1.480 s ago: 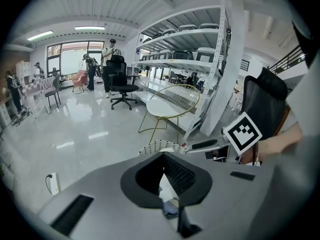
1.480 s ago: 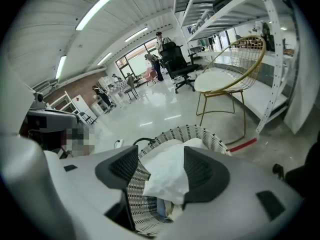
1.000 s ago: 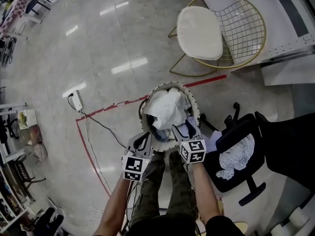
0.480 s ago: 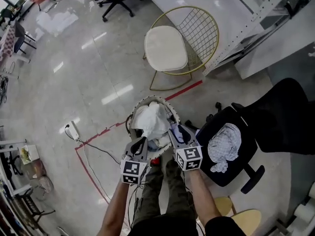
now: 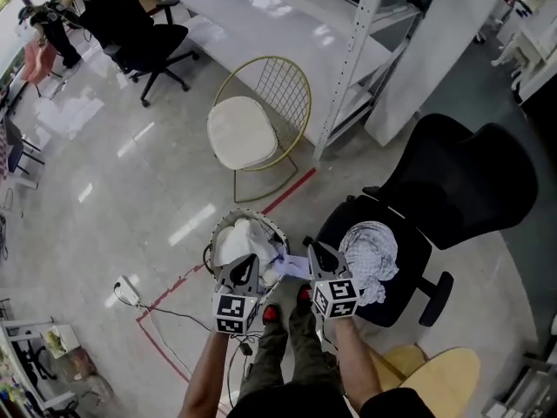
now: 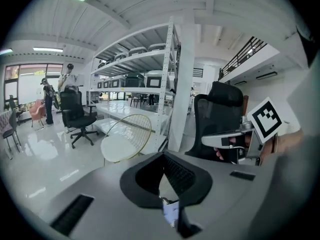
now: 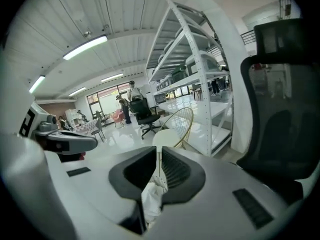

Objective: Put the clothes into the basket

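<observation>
The round wicker basket (image 5: 218,238) stands on the floor, holding white clothes (image 5: 237,240). Both grippers hover just nearer than it, above the person's legs. A small pale bluish cloth (image 5: 291,266) hangs between them. My left gripper (image 5: 246,266) (image 6: 162,156) is shut, with a scrap of that cloth (image 6: 170,212) pinched low in its jaws. The jaws of my right gripper (image 5: 315,252) (image 7: 159,150) are closing, and white cloth (image 7: 151,198) is caught between them. A patterned white garment (image 5: 370,252) lies on the seat of the black office chair (image 5: 452,185) to the right.
A gold wire chair (image 5: 248,129) with a white cushion stands beyond the basket. White shelving (image 5: 357,50) and a long white table (image 5: 261,20) lie behind it. Red tape (image 5: 287,190), a power strip (image 5: 128,290) and its cable run across the glossy floor at the left.
Both grippers have lifted from the basket rim toward me, taking the pale cloth up with them. The right jaws have gone from wide to nearly closed. The head view has swung toward the shelving.
</observation>
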Demonstrator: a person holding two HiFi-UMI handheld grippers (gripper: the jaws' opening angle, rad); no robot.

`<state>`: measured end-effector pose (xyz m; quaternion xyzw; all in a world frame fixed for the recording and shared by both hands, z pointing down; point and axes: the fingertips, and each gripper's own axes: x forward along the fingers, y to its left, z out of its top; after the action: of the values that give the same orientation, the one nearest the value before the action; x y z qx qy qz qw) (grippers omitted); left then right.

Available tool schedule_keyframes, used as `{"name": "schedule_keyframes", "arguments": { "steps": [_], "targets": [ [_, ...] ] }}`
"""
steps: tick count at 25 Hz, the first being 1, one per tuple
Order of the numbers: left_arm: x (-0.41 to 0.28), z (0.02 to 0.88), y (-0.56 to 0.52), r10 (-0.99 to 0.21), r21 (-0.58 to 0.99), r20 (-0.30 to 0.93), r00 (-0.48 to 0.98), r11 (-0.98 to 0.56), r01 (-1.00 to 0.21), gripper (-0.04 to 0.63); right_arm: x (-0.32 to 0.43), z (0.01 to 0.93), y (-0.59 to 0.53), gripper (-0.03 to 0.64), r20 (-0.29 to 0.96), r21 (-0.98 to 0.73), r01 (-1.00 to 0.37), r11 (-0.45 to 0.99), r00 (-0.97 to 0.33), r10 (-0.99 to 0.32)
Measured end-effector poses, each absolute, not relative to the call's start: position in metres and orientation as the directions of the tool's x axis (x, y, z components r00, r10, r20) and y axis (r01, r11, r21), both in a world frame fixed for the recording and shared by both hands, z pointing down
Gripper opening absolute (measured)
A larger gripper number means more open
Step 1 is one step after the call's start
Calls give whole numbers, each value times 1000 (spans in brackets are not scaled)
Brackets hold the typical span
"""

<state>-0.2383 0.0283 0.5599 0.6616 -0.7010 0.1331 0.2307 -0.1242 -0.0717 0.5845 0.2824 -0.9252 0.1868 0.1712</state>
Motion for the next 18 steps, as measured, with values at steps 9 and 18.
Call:
{"name": "schedule_keyframes", "arguments": {
  "steps": [9, 18],
  "targets": [
    [-170, 529, -23, -863, 116, 481, 156, -114, -987, 8, -37, 540, -100, 48, 380, -226, -741, 632, -665, -643],
    [-80, 526, -67, -819, 123, 485, 307, -283, -951, 6, 72, 555, -113, 48, 433, -212, -852, 478, -521, -736]
  ]
}}
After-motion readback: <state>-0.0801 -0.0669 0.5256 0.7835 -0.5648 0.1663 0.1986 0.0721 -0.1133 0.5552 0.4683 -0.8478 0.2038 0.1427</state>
